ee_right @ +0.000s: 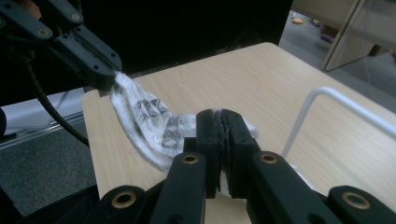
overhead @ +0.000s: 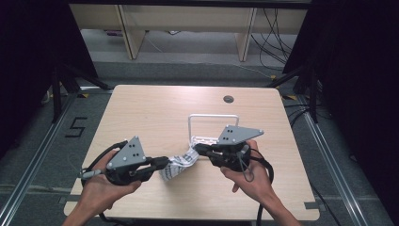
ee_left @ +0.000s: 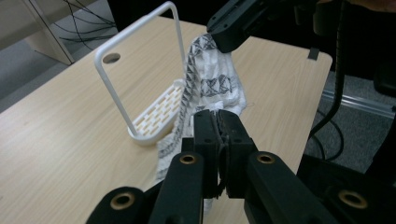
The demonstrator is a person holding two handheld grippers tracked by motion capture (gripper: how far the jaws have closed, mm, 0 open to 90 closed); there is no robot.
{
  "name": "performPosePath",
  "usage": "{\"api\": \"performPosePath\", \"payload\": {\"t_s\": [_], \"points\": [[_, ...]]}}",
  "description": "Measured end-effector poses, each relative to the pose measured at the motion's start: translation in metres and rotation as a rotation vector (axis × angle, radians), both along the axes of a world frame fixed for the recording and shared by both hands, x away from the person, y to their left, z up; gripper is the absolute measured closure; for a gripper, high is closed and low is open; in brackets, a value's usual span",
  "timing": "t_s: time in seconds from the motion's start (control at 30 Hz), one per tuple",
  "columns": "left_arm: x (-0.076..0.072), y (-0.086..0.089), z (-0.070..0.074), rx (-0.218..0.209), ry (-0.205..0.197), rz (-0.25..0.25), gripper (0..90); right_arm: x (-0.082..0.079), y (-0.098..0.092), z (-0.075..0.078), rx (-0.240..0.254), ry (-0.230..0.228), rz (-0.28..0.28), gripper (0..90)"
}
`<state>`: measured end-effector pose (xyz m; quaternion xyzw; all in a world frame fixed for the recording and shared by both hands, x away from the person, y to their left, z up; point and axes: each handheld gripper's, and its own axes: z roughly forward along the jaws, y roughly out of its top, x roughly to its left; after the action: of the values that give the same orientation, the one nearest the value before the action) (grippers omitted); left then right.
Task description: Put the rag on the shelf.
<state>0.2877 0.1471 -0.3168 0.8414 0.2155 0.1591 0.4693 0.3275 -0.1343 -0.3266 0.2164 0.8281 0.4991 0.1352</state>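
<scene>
High view: a patterned cloth (overhead: 179, 165) stretched between two grippers over the counter (overhead: 155, 113).
Left gripper (overhead: 163, 163) and right gripper (overhead: 197, 149) each pinch one end, just in front of a white wire rack (overhead: 212, 116).
Left gripper view: jaws clamped tight on the cloth (ee_left: 212, 84), the rack (ee_left: 140, 70) beside it.
Right gripper view: jaws closed on the cloth (ee_right: 149, 116), which runs away to the other gripper.

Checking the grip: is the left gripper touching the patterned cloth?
Touching. The left gripper view shows the left gripper shut on the patterned cloth.
</scene>
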Motion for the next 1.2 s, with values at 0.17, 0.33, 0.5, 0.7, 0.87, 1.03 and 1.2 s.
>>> {"api": "performPosePath", "payload": {"t_s": [0.17, 0.33, 0.5, 0.7, 0.87, 1.03, 1.2], "points": [[0.01, -0.007, 0.017, -0.014, -0.009, -0.015, 86.5, -0.004, -0.014, 0.02, 0.016, -0.024, -0.014, 87.1], [0.019, -0.015, 0.025, -0.023, -0.016, -0.027, 86.5, -0.004, -0.025, 0.031, 0.023, -0.028, -0.035, 87.1], [0.033, -0.027, 0.039, -0.061, -0.022, -0.032, 86.5, -0.001, -0.038, 0.044, 0.032, -0.053, -0.074, 87.1], [0.051, -0.037, 0.054, -0.061, -0.043, -0.024, 86.5, 0.006, -0.049, 0.054, 0.066, -0.056, -0.114, 87.1], [0.062, -0.044, 0.06, -0.059, -0.052, -0.015, 86.5, 0.016, -0.055, 0.057, 0.083, -0.08, -0.137, 87.1], [0.081, -0.053, 0.064, -0.062, -0.05, 0.008, 86.5, 0.029, -0.063, 0.06, 0.098, -0.072, -0.196, 87.1], [0.097, -0.056, 0.065, -0.079, -0.044, 0.042, 86.5, 0.037, -0.066, 0.06, 0.111, -0.05, -0.21, 87.1]]}}
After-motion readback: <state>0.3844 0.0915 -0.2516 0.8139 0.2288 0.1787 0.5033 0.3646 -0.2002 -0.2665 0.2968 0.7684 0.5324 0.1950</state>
